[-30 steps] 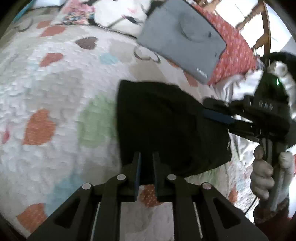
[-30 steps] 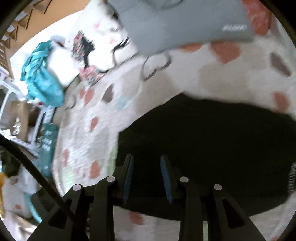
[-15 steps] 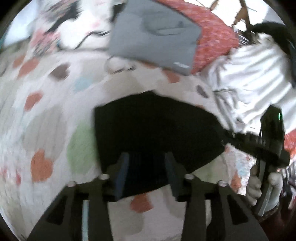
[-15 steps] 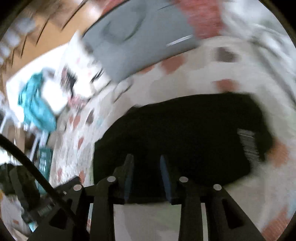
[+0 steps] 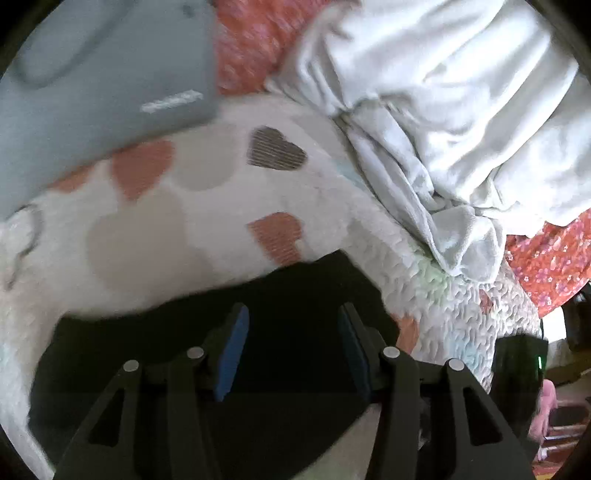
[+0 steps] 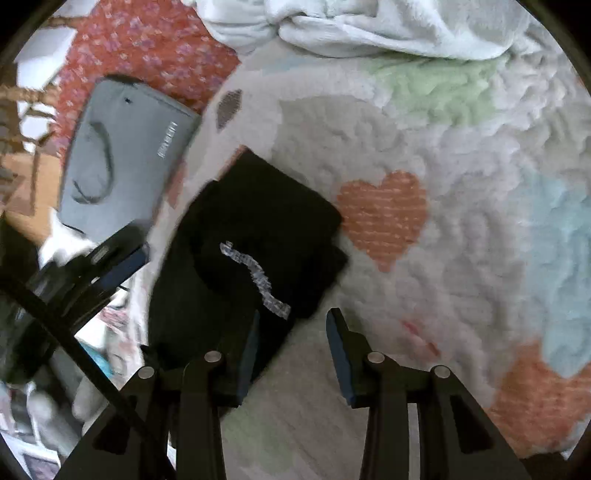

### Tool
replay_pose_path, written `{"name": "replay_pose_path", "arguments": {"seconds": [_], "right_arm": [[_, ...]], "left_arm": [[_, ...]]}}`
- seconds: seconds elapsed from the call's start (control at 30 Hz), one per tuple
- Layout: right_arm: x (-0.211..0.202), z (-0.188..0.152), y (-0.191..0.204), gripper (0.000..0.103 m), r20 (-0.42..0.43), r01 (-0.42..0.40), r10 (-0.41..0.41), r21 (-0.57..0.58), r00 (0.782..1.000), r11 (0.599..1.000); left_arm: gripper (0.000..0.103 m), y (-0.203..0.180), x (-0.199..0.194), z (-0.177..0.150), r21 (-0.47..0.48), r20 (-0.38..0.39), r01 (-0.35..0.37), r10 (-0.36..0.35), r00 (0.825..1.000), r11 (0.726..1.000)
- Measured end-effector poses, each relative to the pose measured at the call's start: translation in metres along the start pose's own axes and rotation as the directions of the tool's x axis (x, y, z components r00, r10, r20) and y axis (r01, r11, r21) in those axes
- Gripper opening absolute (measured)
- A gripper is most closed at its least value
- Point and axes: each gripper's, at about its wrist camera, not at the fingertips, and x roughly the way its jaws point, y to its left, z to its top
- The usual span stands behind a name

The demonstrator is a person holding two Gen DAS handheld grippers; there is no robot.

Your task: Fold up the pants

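Observation:
The black pants lie folded into a compact bundle on the heart-patterned quilt, with a pale printed strip across the top. In the left wrist view the pants fill the lower middle under my fingers. My left gripper is open and empty just above the black cloth. My right gripper is open and empty at the bundle's near right edge; its left finger overlaps the cloth. The left gripper also shows at the left of the right wrist view.
A grey zip case lies on a red floral cloth beyond the pants. A crumpled white blanket is heaped at the right. The case and blanket show in the right wrist view too.
Both grippers have opened wider and let go of the black cloth. The left view swung toward the white blanket; the right gripper pulled back, showing the folded bundle.

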Motion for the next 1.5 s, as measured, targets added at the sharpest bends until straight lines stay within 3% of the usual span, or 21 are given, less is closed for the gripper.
{"name": "replay_pose_path", "arguments": {"seconds": [0.1, 0.2, 0.33, 0.37, 0.4, 0.43, 0.47, 0.57, 0.7, 0.8, 0.9, 1.0, 1.17, 1.3, 1.37, 1.47, 1.5], "right_arm": [[0.012, -0.003, -0.001, 0.047, 0.026, -0.028, 0.028, 0.011, 0.999, 1.0], [0.014, -0.005, -0.002, 0.049, 0.055, -0.047, 0.046, 0.008, 0.997, 0.999], [0.015, 0.0, -0.01, 0.049, 0.091, -0.077, 0.075, 0.023, 0.993, 0.997], [0.016, 0.002, -0.01, 0.047, 0.091, -0.085, 0.083, 0.017, 0.992, 0.996], [0.017, 0.004, -0.009, 0.035, 0.084, -0.093, 0.092, 0.005, 0.992, 0.996], [0.018, 0.007, -0.009, 0.029, 0.075, -0.114, 0.114, -0.001, 0.991, 0.993], [0.017, 0.008, -0.008, 0.028, 0.072, -0.129, 0.129, -0.004, 0.989, 0.992], [0.007, 0.006, 0.01, 0.022, 0.095, -0.12, 0.129, -0.101, 0.987, 0.988], [-0.015, -0.012, 0.059, 0.021, 0.117, -0.113, 0.152, -0.294, 0.981, 0.949], [-0.019, -0.033, 0.102, 0.021, 0.069, -0.137, 0.18, -0.404, 0.981, 0.904], [-0.013, -0.06, 0.152, 0.02, 0.0, -0.17, 0.2, -0.526, 0.98, 0.833], [0.005, -0.092, 0.19, 0.02, -0.08, -0.188, 0.177, -0.624, 0.981, 0.758], [0.071, -0.151, 0.23, 0.02, -0.18, -0.161, 0.036, -0.75, 0.983, 0.642], [0.115, -0.187, 0.234, 0.022, -0.179, -0.099, -0.096, -0.833, 0.979, 0.544], [0.118, -0.199, 0.232, 0.022, -0.149, -0.063, -0.131, -0.861, 0.98, 0.504], [0.108, -0.199, 0.233, 0.029, -0.122, -0.044, -0.132, -0.876, 0.984, 0.48], [0.102, -0.198, 0.235, 0.036, -0.122, -0.047, -0.127, -0.877, 0.984, 0.478]], "left_arm": [[0.049, -0.017, 0.037, 0.021, 0.072, -0.063, 0.03, -0.026, 0.998, 0.997], [0.054, -0.034, 0.065, 0.032, 0.169, -0.101, 0.023, -0.006, 0.995, 0.985], [0.064, -0.043, 0.104, 0.036, 0.19, -0.187, 0.012, 0.024, 0.982, 0.982], [0.064, -0.047, 0.111, 0.034, 0.211, -0.196, -0.015, 0.058, 0.979, 0.977], [0.064, -0.051, 0.112, 0.032, 0.235, -0.187, -0.036, 0.082, 0.979, 0.971], [0.046, -0.058, 0.109, 0.03, 0.263, -0.165, -0.055, 0.101, 0.981, 0.963], [0.018, -0.06, 0.106, 0.029, 0.273, -0.16, -0.048, 0.094, 0.983, 0.961], [0.011, -0.053, 0.081, 0.027, 0.218, -0.134, -0.004, 0.034, 0.99, 0.976], [0.011, -0.032, 0.008, 0.014, 0.134, 0.002, 0.049, -0.05, 0.999, 0.99], [0.011, 0.001, -0.054, -0.003, 0.054, 0.103, 0.072, -0.077, 0.992, 0.996], [0.011, 0.058, -0.113, -0.028, -0.08, 0.204, 0.106, -0.088, 0.975, 0.991], [0.011, 0.115, -0.149, -0.07, -0.211, 0.277, 0.129, -0.068, 0.959, 0.969], [0.011, 0.19, -0.161, -0.14, -0.389, 0.29, 0.115, 0.003, 0.957, 0.914], [0.013, 0.232, -0.159, -0.186, -0.514, 0.278, 0.117, 0.036, 0.96, 0.85], [0.014, 0.25, -0.163, -0.206, -0.56, 0.293, 0.156, 0.019, 0.956, 0.814], [0.023, 0.273, -0.175, -0.232, -0.618, 0.354, 0.223, 0.014, 0.935, 0.754], [0.025, 0.282, -0.18, -0.239, -0.634, 0.371, 0.243, 0.014, 0.928, 0.734]]}}
